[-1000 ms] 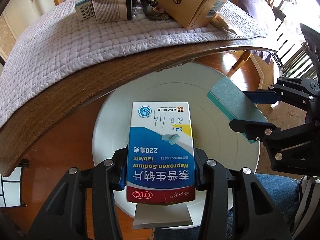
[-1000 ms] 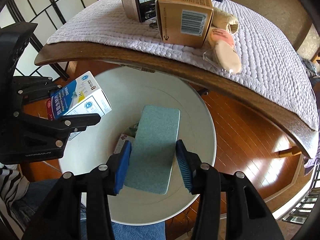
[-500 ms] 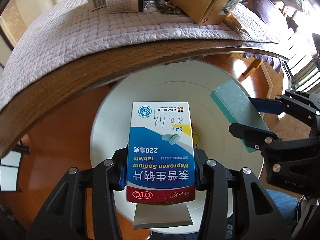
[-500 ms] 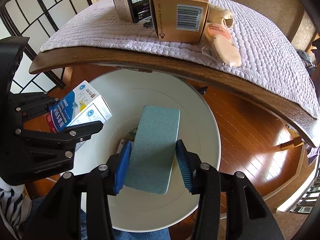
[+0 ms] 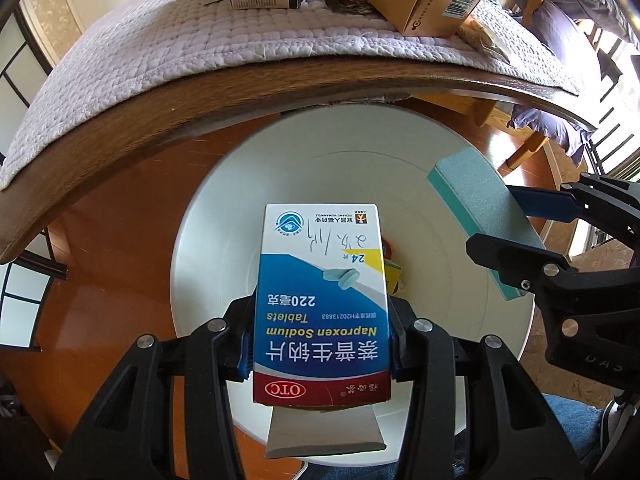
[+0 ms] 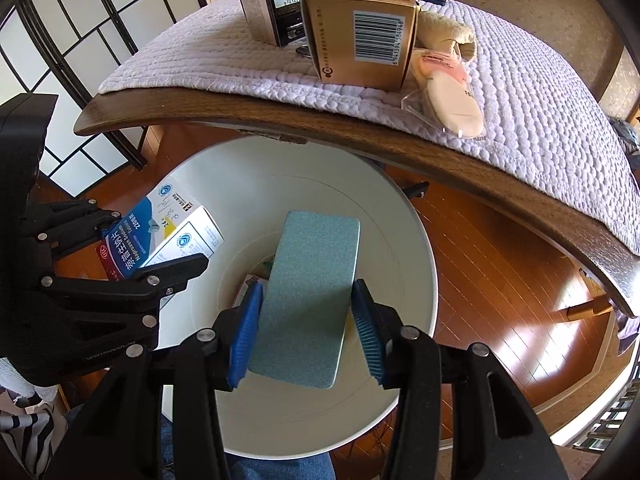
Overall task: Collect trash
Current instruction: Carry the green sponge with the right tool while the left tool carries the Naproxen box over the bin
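Note:
My left gripper (image 5: 322, 344) is shut on a blue and white Naproxen Sodium tablet box (image 5: 322, 300), held over a white round bin (image 5: 288, 160). The box also shows in the right wrist view (image 6: 160, 240). My right gripper (image 6: 306, 332) holds a teal flat box (image 6: 308, 296) over the same bin (image 6: 408, 240); its right pad (image 6: 366, 332) stands slightly off the box's edge. The teal box shows in the left wrist view (image 5: 480, 216). Some small packaging lies at the bin's bottom (image 6: 250, 286).
A wooden table edge (image 6: 360, 148) with a quilted lilac mat (image 6: 520, 92) runs above the bin. On the mat stand a gold carton (image 6: 360, 24), a dark box (image 6: 276, 12) and wrapped pink pads (image 6: 448, 88). A folding screen (image 6: 60, 60) stands at the left.
Both grippers have moved forward and a little lower over the bin, still carrying their boxes. The right gripper's jaws look slightly wider around the teal box.

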